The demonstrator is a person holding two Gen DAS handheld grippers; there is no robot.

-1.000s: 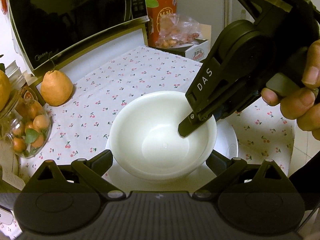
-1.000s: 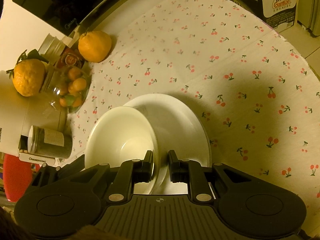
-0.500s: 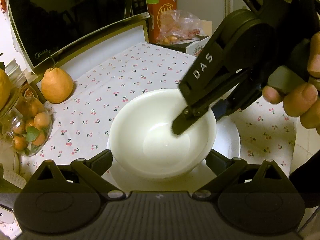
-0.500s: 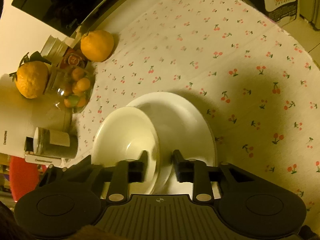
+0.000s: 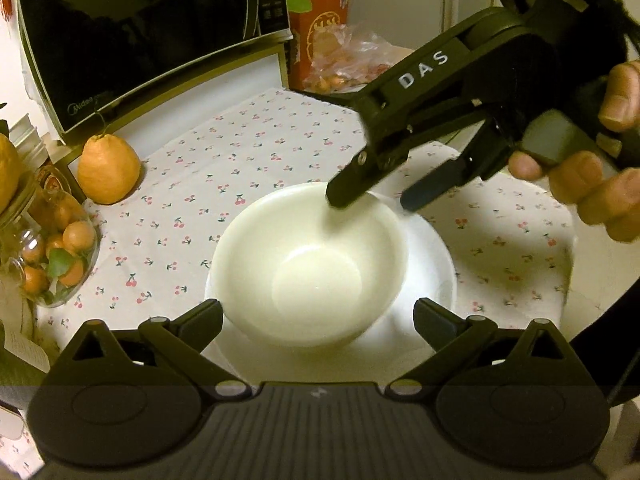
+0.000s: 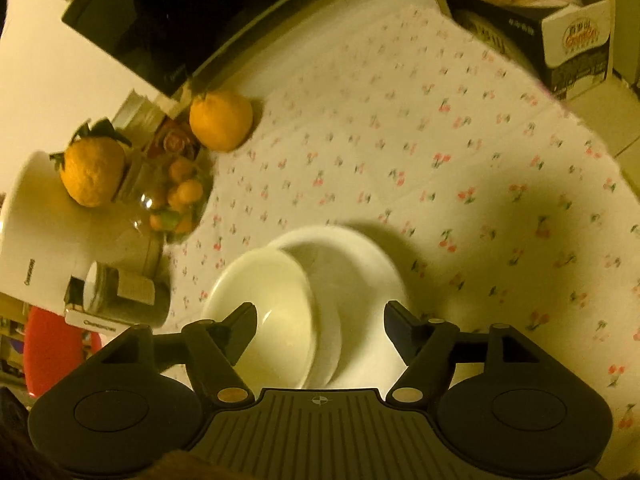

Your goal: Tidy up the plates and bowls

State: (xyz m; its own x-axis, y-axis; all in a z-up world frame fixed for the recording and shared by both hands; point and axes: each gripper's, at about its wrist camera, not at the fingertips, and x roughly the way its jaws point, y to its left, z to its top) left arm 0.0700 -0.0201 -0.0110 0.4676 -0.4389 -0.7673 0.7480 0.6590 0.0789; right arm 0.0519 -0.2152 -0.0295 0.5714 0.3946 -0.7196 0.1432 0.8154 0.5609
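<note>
We see a round white ceramic bowl (image 5: 308, 264) sitting on a wider white ceramic plate (image 5: 432, 264), off-centre toward the plate's left, both on the counter (image 5: 256, 148) with its white, cherry-printed cloth. Our black right gripper (image 5: 372, 196), held by a bare hand (image 5: 592, 184) at the far right, hangs just above the bowl's far rim; its fingers (image 5: 348, 188) are spreading apart, one over the inside of the bowl and the other outside the rim over the plate, and neither presses on the bowl. From the right wrist camera the same fingers (image 6: 244, 320) stand wide, the bowl's rim (image 6: 308, 312) between them and clear of both.

Our black left gripper (image 5: 318, 316) waits at the near edge with its fingers (image 5: 204, 316) wide apart on either side of the bowl, holding nothing.

Far left stand a black microwave oven (image 5: 152, 40) and a pear-shaped orange citrus fruit (image 5: 108, 168). Nearer on the left is a clear glass jar of small orange fruits (image 5: 56, 252). At the far side sit an orange carton (image 5: 320, 24) and a crumpled clear plastic bag (image 5: 352, 60).
</note>
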